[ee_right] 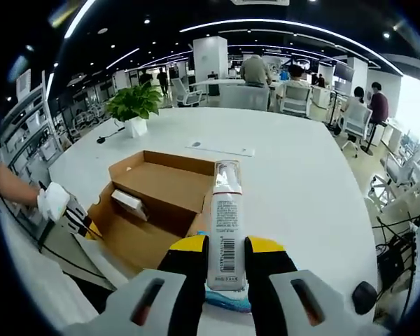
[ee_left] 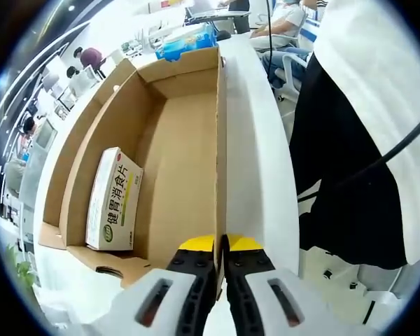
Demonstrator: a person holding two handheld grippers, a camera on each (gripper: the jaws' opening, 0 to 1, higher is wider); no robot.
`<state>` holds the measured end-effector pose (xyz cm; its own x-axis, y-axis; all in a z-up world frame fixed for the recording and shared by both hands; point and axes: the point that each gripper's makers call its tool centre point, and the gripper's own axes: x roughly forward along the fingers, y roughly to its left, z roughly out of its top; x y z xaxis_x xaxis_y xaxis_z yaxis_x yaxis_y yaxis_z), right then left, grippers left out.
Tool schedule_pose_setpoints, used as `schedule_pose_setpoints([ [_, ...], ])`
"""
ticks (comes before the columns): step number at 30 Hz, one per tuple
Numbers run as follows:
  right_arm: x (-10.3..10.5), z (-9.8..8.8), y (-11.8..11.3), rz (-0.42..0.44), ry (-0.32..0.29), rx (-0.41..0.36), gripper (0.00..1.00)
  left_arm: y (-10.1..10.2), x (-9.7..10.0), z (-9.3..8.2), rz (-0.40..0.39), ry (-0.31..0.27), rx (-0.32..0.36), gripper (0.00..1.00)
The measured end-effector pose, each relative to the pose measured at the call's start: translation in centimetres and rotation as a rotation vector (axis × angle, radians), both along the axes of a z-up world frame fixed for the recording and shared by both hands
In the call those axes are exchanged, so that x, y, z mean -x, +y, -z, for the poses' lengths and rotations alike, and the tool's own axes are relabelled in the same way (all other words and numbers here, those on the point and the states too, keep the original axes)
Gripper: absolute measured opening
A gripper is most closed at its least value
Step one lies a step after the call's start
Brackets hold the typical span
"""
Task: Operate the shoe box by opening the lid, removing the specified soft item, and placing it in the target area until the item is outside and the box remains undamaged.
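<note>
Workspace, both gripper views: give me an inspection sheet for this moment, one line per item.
Surface: white table, mostly bare.
Job's things: open cardboard shoe box on the table; small white medicine box lying inside it; white tube with barcode, held over the box's near edge.
Clutter: potted plant and a flat white item on the far side of the table.
Grippers: left gripper jaws closed on the box's side wall; right gripper jaws closed on the tube.
Cables: black cable across the person's clothing.
Surroundings: open office, chairs, seated people, ceiling strip lights.
</note>
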<state>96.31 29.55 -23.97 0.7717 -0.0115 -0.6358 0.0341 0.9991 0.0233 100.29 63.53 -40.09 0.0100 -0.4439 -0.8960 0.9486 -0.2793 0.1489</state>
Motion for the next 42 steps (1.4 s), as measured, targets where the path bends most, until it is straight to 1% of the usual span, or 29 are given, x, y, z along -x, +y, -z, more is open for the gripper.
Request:
schedule_pose_setpoints([
  [3, 0.3, -0.1, -0.8, 0.022, -0.003, 0.001, 0.19, 0.0, 0.0, -0.1, -0.001, 0.000, 0.000, 0.03],
  [5, 0.7, -0.2, -1.8, 0.044, -0.006, 0.000, 0.19, 0.0, 0.0, 0.0, -0.001, 0.000, -0.001, 0.03],
  [12, 1.4, -0.7, -3.4, 0.089, -0.016, 0.001, 0.19, 0.0, 0.0, 0.0, -0.001, 0.001, 0.000, 0.03],
  [17, 1.8, -0.7, -4.9, 0.116, -0.012, 0.023, 0.19, 0.0, 0.0, -0.1, -0.002, 0.001, -0.001, 0.03],
  [20, 1.9, -0.8, -5.3, 0.122, -0.019, 0.009, 0.19, 0.0, 0.0, 0.0, -0.003, 0.003, -0.002, 0.03],
  [26, 2.1, -0.6, -5.5, 0.124, -0.014, 0.018, 0.19, 0.0, 0.0, 0.0, -0.004, 0.004, -0.002, 0.03],
  [29, 2.2, -0.7, -5.7, 0.125, -0.011, 0.031, 0.19, 0.0, 0.0, 0.0, -0.002, 0.003, -0.001, 0.03],
  [32, 2.3, -0.5, -6.4, 0.123, -0.002, 0.054, 0.19, -0.1, 0.0, 0.0, -0.003, 0.003, -0.001, 0.03],
  [39, 2.9, -0.4, -7.2, 0.135, 0.003, 0.070, 0.19, -0.1, 0.0, 0.0, -0.005, 0.003, -0.001, 0.03],
  [42, 3.2, -0.8, -7.4, 0.146, -0.005, 0.076, 0.19, 0.0, 0.0, 0.0, -0.002, -0.001, 0.000, 0.03],
])
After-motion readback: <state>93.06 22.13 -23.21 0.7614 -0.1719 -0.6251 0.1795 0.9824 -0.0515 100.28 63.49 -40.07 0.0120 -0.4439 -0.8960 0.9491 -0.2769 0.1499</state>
